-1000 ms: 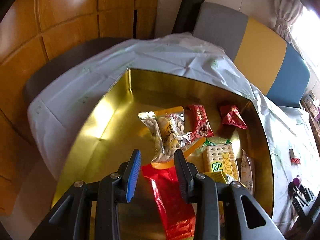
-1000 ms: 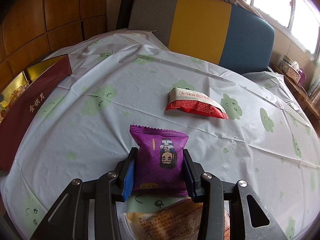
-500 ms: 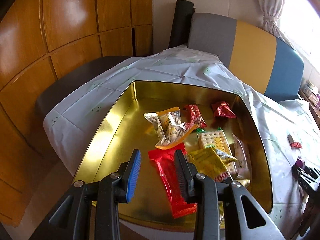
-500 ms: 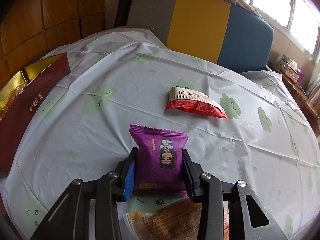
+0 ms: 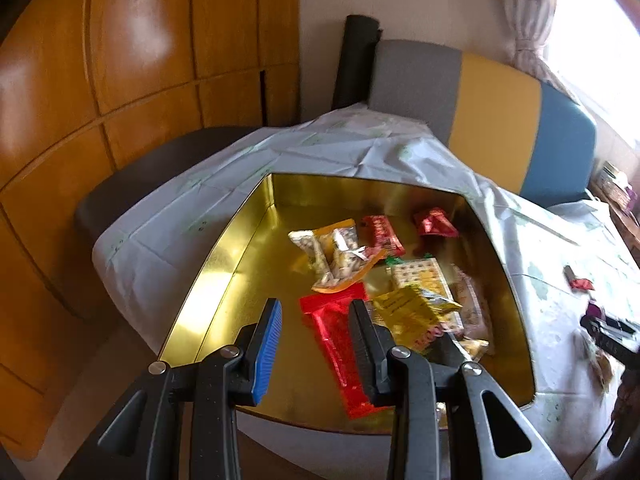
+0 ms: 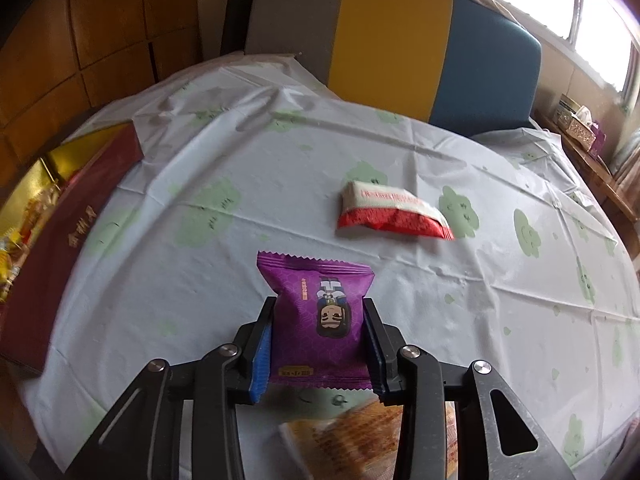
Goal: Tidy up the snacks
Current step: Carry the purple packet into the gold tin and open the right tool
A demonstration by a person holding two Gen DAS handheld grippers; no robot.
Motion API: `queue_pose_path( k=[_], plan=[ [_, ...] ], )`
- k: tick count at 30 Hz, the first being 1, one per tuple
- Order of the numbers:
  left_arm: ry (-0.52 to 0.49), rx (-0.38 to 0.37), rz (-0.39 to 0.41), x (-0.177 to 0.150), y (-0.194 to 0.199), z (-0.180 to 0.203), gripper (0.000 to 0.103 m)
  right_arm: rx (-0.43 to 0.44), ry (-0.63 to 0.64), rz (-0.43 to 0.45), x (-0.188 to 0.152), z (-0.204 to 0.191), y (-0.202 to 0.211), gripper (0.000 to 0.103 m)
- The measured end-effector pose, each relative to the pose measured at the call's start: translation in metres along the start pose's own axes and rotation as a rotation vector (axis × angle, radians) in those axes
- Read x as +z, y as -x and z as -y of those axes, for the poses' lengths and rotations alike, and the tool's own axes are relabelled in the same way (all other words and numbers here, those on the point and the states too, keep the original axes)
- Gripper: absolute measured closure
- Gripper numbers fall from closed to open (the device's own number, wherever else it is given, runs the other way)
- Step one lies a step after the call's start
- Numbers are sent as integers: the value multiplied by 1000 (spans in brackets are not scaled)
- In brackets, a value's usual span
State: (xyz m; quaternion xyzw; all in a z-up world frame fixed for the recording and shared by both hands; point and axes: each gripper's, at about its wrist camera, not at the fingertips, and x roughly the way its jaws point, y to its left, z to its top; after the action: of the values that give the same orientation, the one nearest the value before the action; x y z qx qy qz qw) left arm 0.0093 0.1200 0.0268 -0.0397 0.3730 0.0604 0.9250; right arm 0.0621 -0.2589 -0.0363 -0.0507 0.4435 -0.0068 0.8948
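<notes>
Your right gripper [image 6: 318,346] has its pads squeezed onto the purple foil snack packet [image 6: 320,320], down on the white green-patterned tablecloth [image 6: 240,168]. A red-and-white packet [image 6: 390,212] lies farther off, to the right. Your left gripper [image 5: 314,342] hangs part-open and empty above the gold tin box [image 5: 224,280], with a long red wrapper [image 5: 340,344] below it.

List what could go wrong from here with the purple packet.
The right gripper holds the purple packet by its soft sides, so it may slip or crumple when lifted. An orange packet lies just under the jaws and could snag. The gold box is already crowded on one side.
</notes>
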Motion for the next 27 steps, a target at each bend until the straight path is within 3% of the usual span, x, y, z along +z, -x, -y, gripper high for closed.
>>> queue_pose_path(
  k=[5,8,13,17,19,22,27],
  plan=[
    [-72,-95,29,-5,15,18,68,53,17,34,13,-18,17,63],
    [-132,-151,1,-8,13,32,68,81,35,51,17,-30,26,63],
    [-217,-160,-77,-16,-7,51,68,155,77,86,26,-60,44,63],
    [-208,-98,-145,-16,-34,47,67,224,115,106,32,-86,59,63],
    [-174,-107,-146,-14,-37,39,66,261,149,113,33,-103,68,63],
    [-166,-34,-118,-10,-39,29,66,305,189,117,34,-126,75,63],
    [-108,47,-145,-6,-56,6,66,392,256,112,30,-166,86,63]
  ],
)
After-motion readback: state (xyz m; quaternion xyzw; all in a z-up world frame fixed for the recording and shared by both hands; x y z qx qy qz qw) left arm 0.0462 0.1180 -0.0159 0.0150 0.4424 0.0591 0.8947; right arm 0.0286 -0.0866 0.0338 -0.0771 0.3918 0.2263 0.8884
